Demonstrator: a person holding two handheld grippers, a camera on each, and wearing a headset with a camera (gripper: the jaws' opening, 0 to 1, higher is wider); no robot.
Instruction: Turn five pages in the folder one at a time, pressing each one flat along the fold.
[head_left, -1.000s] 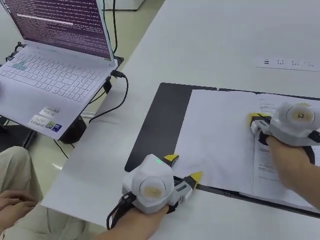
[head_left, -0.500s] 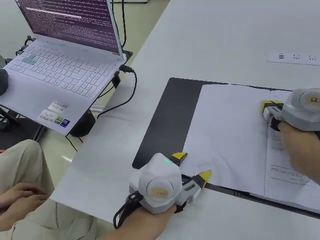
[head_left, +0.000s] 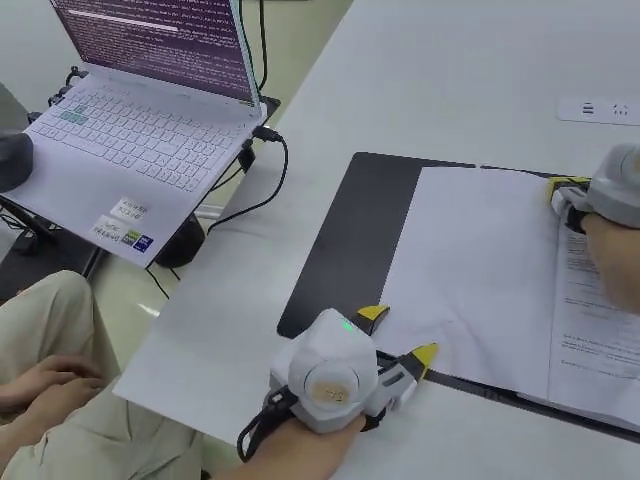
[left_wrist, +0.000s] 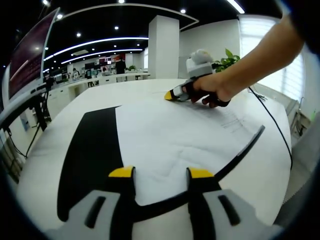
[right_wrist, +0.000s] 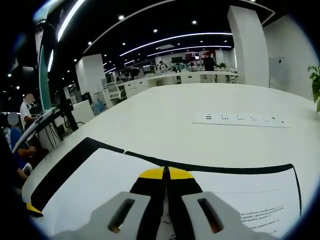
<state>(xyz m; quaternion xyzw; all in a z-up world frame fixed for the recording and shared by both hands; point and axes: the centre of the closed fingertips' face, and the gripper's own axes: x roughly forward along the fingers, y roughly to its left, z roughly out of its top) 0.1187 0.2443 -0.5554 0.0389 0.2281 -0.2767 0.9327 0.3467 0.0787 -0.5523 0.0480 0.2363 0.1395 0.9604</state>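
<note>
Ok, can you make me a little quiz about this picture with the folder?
1. True or false: the right gripper has its jaws shut.
2. What sits left of the folder? A) laptop B) cup C) phone
3. Fill in: the left gripper has its jaws ___.
Key: 1 true; 2 A; 3 open.

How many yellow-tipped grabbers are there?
2. The left gripper sits at the near edge of the folder, jaws open; the right gripper rests on its pages, farther away, jaws shut.
</note>
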